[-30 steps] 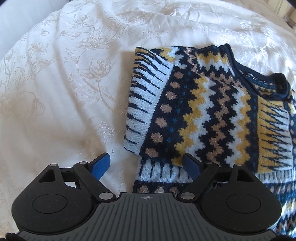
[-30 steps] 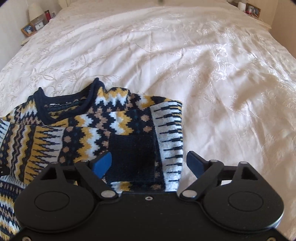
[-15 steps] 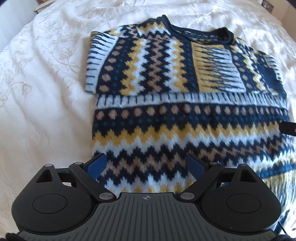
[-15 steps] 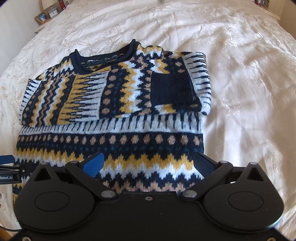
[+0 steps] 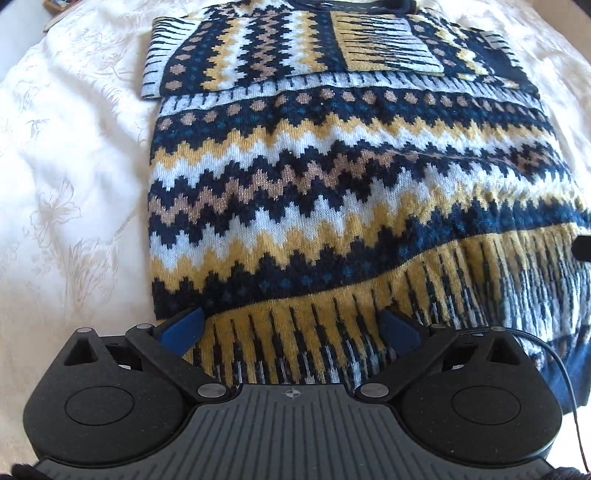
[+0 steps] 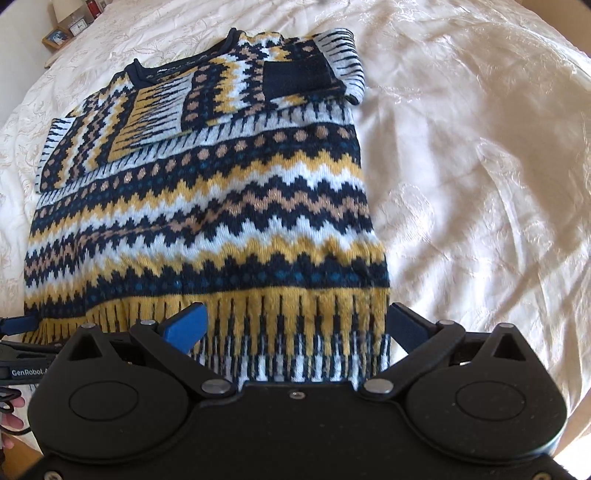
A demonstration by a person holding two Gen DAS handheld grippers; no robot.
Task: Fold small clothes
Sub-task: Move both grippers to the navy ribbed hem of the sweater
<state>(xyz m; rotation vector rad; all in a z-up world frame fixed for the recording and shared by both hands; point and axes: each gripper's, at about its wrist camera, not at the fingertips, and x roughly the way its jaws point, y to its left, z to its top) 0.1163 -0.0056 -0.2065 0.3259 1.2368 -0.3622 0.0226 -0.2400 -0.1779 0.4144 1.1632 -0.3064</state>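
Observation:
A navy, yellow, white and tan zigzag-knit sweater (image 5: 332, 177) lies flat on the bed, collar at the far end, both sleeves folded across the chest. It also fills the right wrist view (image 6: 221, 221). My left gripper (image 5: 290, 328) is open, its blue fingers astride the hem near the sweater's left bottom corner. My right gripper (image 6: 295, 326) is open, its fingers astride the hem at the right bottom corner. The left gripper's tip shows in the right wrist view (image 6: 18, 323).
The cream floral bedspread (image 6: 480, 166) stretches on all sides of the sweater. A bedside table with a clock and photo frames (image 6: 70, 27) stands at the far left corner.
Both grippers have drawn back from the folded sleeves near the collar down to the sweater's bottom hem. Both stay open. The sweater has not moved.

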